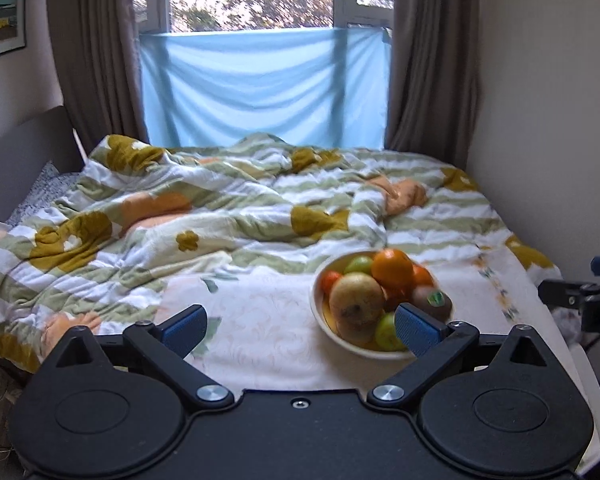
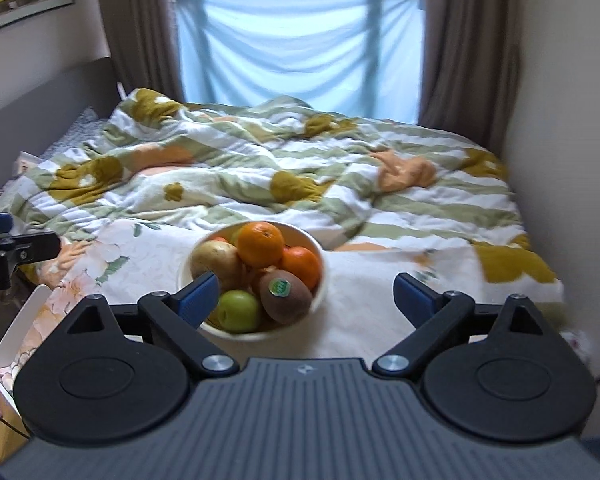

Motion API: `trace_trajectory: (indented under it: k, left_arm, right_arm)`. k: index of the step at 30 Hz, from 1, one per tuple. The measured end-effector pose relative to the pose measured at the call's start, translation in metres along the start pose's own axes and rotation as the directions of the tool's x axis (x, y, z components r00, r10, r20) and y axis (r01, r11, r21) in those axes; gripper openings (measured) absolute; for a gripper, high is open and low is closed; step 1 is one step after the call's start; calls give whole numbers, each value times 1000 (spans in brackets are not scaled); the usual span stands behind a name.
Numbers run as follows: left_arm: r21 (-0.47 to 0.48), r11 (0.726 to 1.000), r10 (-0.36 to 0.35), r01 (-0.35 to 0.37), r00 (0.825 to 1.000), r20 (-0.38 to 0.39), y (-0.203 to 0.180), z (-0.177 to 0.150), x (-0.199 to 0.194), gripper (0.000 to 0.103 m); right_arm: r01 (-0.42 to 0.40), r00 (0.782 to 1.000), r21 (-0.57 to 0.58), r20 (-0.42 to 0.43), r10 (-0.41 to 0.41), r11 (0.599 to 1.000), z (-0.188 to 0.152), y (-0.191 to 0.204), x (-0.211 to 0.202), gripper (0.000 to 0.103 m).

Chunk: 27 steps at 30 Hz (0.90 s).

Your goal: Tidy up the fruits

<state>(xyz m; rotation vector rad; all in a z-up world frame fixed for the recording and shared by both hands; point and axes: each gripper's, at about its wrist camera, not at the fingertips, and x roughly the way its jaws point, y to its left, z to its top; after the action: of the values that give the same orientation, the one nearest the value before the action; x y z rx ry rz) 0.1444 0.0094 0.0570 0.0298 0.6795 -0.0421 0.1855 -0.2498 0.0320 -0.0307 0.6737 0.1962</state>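
From the left wrist camera, the cream bowl [image 1: 318, 312] of fruit sits on a pale floral sheet [image 1: 260, 320] at the near end of the bed. The left gripper [image 1: 302, 330] hangs in front of it with its jaws spread wide and nothing between them — its right blue pad overlaps the bowl's near rim in the picture, its left pad lies well to the bowl's left. Piled in the bowl are a large orange [image 1: 392, 270] on top, a yellow-brown apple [image 1: 356, 300] with a dark blemish in front of it, a kiwi [image 1: 432, 300] with a green sticker at the bowl's right side, and a green apple [image 1: 386, 334] at the near edge. Beyond the bowl lies a rumpled striped duvet [image 1: 220, 208]. Part of the right gripper [image 1: 580, 296] shows to the bowl's right.

From the right wrist camera, the same bowl [image 2: 322, 284] stands just ahead of the right gripper [image 2: 308, 294], whose jaws stand wide apart and empty — the left pad crosses the bowl's near-left rim in the picture. The orange [image 2: 260, 244] tops the heap, the stickered kiwi [image 2: 286, 296] and the green apple [image 2: 239, 311] lie nearest. Behind the bowl, a blue cloth [image 2: 300, 52] hangs across the window.
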Motion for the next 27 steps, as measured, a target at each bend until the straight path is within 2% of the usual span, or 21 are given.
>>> trace_trajectory:
  k: [6,12,17,27]
  left_arm:
    - [24,1000,-14,15,999,-46,-1,-18,-13,103]
    - [15,1000,-7,8,996,-86,2,-38,-21,103]
    - [4,1000,9,-9,995,-95,5,-51,-29,103]
    - [-13,1000,17,-18,997,-71,5,-55,-43,103]
  right_arm:
    - [83,995,15,-51,-82,996,-18,9,-26,103]
    - [112,989,57,-106,-106,992,-45,14,-36,103]
    - [135,983,59,-137,-126,989,-61,18,-45,103]
    - [159,980,57,-126,-151,986,-71,23,-57,103]
